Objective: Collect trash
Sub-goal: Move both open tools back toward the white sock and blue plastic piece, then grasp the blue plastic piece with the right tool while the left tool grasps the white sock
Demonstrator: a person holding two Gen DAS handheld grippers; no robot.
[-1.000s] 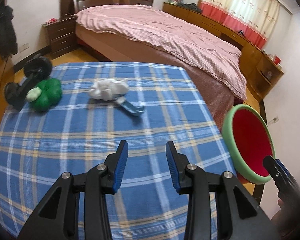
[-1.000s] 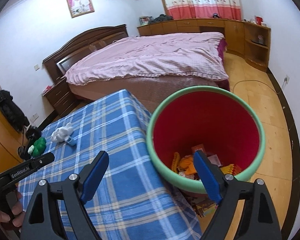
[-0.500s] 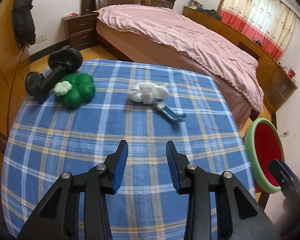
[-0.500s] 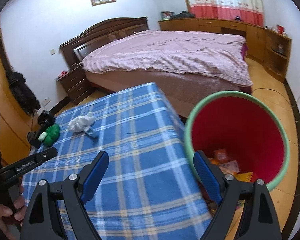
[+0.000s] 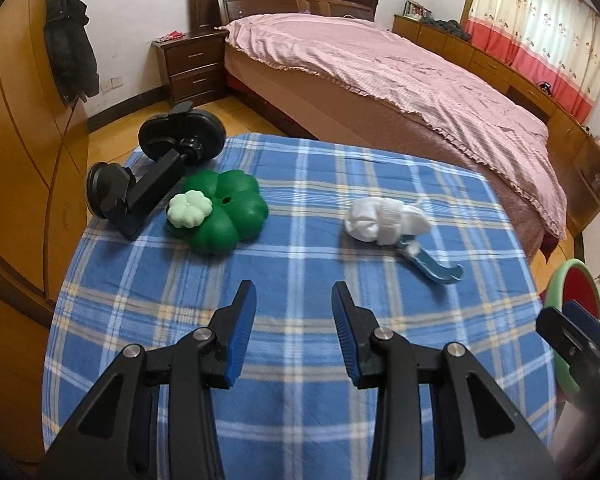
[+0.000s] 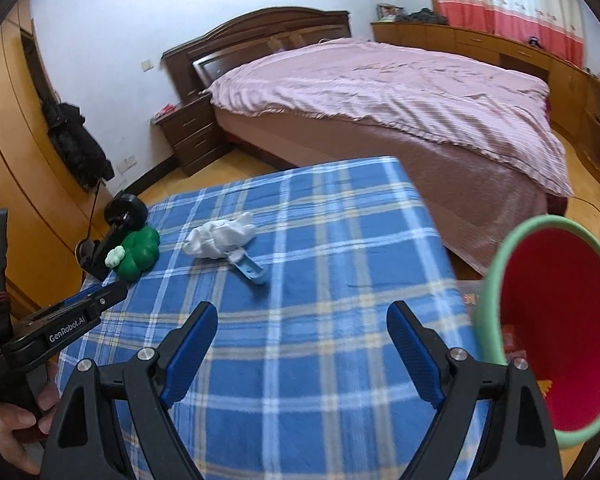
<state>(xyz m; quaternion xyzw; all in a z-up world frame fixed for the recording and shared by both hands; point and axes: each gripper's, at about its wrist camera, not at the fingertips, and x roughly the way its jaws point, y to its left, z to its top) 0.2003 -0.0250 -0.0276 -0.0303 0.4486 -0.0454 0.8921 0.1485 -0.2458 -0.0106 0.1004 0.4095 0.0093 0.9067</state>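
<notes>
- Left gripper (image 5: 294,304): held above the near half of the blue plaid tablecloth (image 5: 300,272); blue-padded jaws apart, nothing between them.
- Right gripper (image 6: 302,332): held over the near right part of the same cloth; jaws spread wide and empty.
- Crumpled white tissue (image 5: 384,218): lies on the far right part of the cloth, ahead and to the right of the left gripper, touching the blue plastic piece (image 5: 432,264) just in front of it.
- Bin (image 6: 548,320): red inside with a green rim, beside the table's right edge, tilted toward the right wrist camera; coloured scraps show at its bottom.
- Green clover-shaped object (image 5: 222,214): on the far left of the cloth, with a pale green flower-shaped piece (image 5: 189,210) on top.
- Black suction mount (image 5: 156,168): at the table's far left corner, just beside the clover.
- Bed (image 6: 380,92): pink cover, behind the table.
</notes>
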